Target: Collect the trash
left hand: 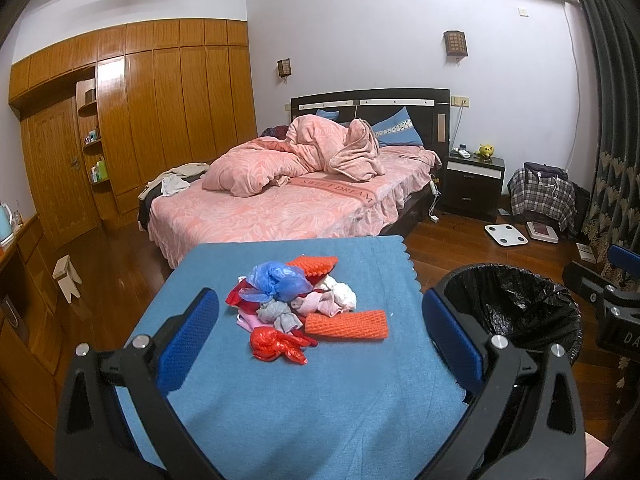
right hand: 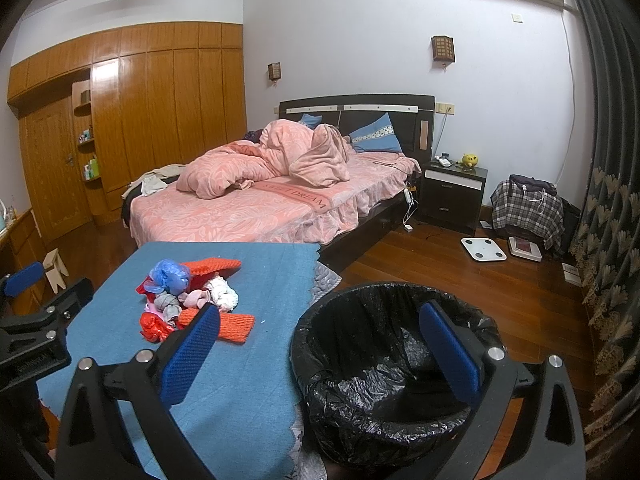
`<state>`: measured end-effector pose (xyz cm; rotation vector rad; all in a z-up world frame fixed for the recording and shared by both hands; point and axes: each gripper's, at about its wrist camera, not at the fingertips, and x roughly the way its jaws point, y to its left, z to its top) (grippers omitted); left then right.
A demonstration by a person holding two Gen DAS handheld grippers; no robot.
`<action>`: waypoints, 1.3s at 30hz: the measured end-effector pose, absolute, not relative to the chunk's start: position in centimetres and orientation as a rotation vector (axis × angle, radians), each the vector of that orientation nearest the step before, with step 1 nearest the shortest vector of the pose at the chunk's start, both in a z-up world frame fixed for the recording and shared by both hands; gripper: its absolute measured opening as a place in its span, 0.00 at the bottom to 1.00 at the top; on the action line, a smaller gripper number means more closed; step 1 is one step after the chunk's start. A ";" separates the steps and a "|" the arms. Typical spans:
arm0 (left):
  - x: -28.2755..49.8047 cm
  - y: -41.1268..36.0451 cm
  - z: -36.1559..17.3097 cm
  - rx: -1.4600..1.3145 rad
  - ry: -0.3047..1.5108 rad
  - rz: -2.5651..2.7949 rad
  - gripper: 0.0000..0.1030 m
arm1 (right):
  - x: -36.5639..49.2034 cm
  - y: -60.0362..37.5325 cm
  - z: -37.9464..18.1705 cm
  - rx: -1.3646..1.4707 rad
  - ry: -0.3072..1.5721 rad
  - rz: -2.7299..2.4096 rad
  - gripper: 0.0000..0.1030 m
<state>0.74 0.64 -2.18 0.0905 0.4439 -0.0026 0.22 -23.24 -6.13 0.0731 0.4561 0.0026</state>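
A pile of trash [left hand: 304, 304] lies on a blue cloth-covered table [left hand: 280, 400]: a blue plastic bag [left hand: 276, 280], a red plastic bag [left hand: 276, 344], two orange foam nets [left hand: 346, 325], crumpled tissues [left hand: 340, 294]. The pile also shows in the right wrist view [right hand: 188, 300]. My left gripper [left hand: 320, 332] is open and empty, just short of the pile. My right gripper [right hand: 320, 344] is open and empty above the near rim of a bin with a black liner [right hand: 384, 364], which stands right of the table [left hand: 516, 304].
A bed [left hand: 288, 196] with pink bedding stands beyond the table. A dark nightstand [left hand: 472, 184], a white scale [left hand: 505, 234] and a plaid-covered heap [left hand: 542, 196] sit on the wooden floor at the right. Wooden wardrobes [left hand: 160, 120] line the left wall; a small stool [left hand: 66, 276] stands at the left.
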 end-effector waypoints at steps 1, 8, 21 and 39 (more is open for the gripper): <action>0.7 0.6 -2.2 0.090 0.444 -0.003 0.95 | 0.2 -23.2 -6.1 0.073 0.457 0.003 0.94; 0.8 0.7 -2.4 0.090 0.446 -0.002 0.95 | 0.3 -23.2 -6.2 0.072 0.457 0.003 0.94; 0.9 1.4 -4.3 0.077 0.458 0.003 0.95 | 1.3 -22.0 -7.0 0.066 0.461 0.019 0.94; 6.3 10.0 -10.6 0.043 0.526 0.148 0.95 | 8.7 -17.5 -12.8 0.074 0.537 0.116 0.91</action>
